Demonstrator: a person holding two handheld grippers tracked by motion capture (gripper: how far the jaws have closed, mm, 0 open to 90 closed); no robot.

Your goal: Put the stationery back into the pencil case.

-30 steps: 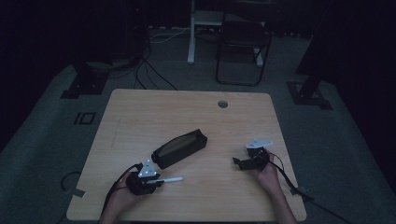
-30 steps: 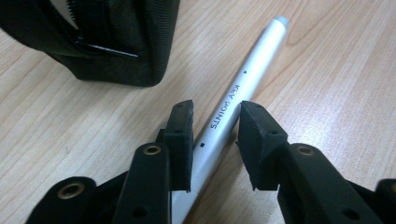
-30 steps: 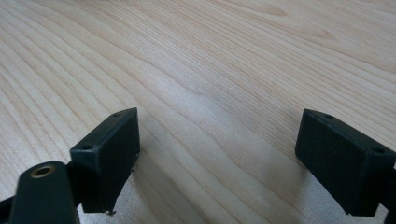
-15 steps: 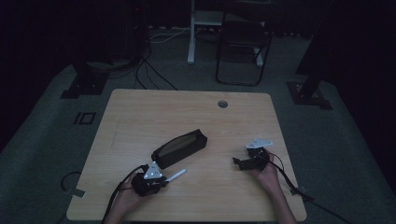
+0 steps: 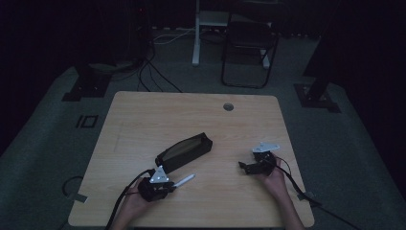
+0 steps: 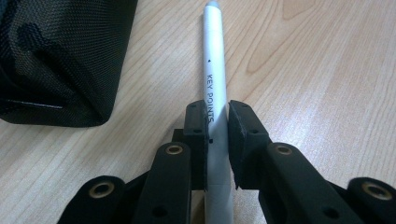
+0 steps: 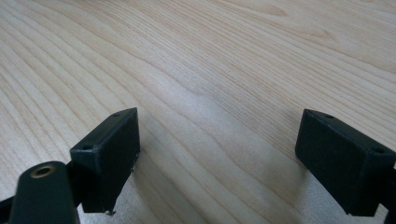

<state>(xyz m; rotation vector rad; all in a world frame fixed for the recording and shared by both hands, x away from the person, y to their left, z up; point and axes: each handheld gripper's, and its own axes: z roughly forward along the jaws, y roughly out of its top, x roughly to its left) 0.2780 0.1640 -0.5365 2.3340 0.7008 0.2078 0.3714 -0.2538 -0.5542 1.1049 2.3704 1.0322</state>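
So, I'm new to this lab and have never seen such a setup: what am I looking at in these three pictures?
No robot here: a person holds a two-jaw gripper in each hand at a wooden table. The high view looks down from above the person's side. The other two views come from cameras riding on the grippers, looking along their black jaws. On the table lies a black fabric pencil case. The left gripper is shut on a white pen printed KEY POINTS, which lies beside the case. The right gripper is open over bare wood, nothing between its jaws.
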